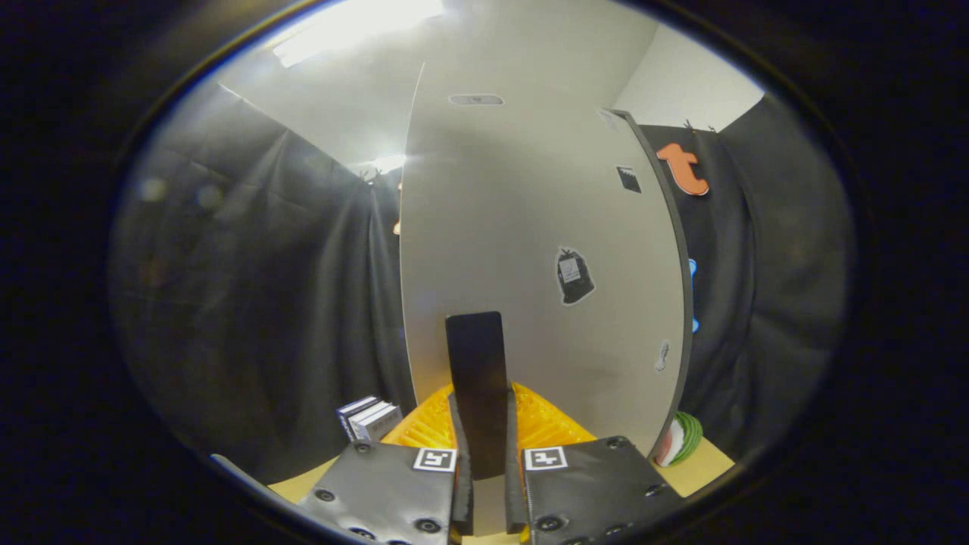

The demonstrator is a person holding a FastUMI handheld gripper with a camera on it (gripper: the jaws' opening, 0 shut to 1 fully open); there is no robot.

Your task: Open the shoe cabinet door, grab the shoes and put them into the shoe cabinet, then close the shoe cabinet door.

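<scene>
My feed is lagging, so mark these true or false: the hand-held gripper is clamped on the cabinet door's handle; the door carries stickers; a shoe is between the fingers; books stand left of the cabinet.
1. The hand-held gripper is clamped on the black handle of the cabinet door. True.
2. The door carries stickers. True.
3. A shoe is between the fingers. False: the handle is.
4. Books stand right of the cabinet. False: left.
</scene>
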